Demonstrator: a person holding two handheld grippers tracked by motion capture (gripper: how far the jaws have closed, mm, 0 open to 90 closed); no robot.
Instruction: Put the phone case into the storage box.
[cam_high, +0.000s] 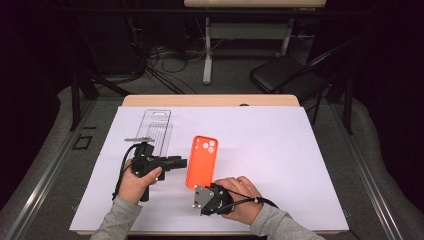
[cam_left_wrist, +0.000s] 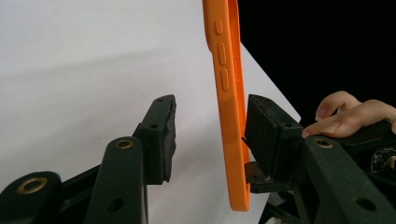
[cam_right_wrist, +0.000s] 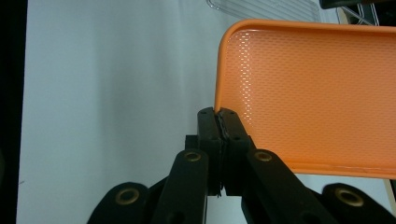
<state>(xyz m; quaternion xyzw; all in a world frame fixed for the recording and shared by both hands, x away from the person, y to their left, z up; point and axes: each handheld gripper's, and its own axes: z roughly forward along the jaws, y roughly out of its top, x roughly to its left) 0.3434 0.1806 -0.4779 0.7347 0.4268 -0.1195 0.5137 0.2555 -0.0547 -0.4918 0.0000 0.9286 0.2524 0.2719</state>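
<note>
Orange phone case (cam_high: 202, 159) on the white sheet (cam_high: 260, 150), near the middle of it, long axis running away from the person, camera cut-outs at the far end. Right gripper (cam_high: 196, 190) at the case's near end, jaws pinched shut on the near corner edge; in the right gripper view (cam_right_wrist: 219, 122) pads pressed together on the thin rim, textured inside of the case (cam_right_wrist: 317, 88) spreading off to the right. Near end apparently lifted a little off the sheet, hard to say how far. Left gripper (cam_high: 181, 162) just beside the case's left long edge, pointing across at it, square to the long axis. In the left gripper view (cam_left_wrist: 210, 135) case (cam_left_wrist: 229, 93) seen edge-on, side buttons facing the camera, standing between the two jaws: right pad touching or nearly touching the case, left pad still clear with a gap of sheet visible. Jaws half-wide, not gripping yet. No earlier look to compare. Key relation: case already inside the left jaws, so next move probably just closing across the case's thickness, no reach needed. Left gripper nearer the mid-length of the case, right at the end. Clear plastic tray (cam_high: 154, 127) beyond the left gripper, far-left of the case, apart from it. Risk: thin rim slipping from the right pinch.
</note>
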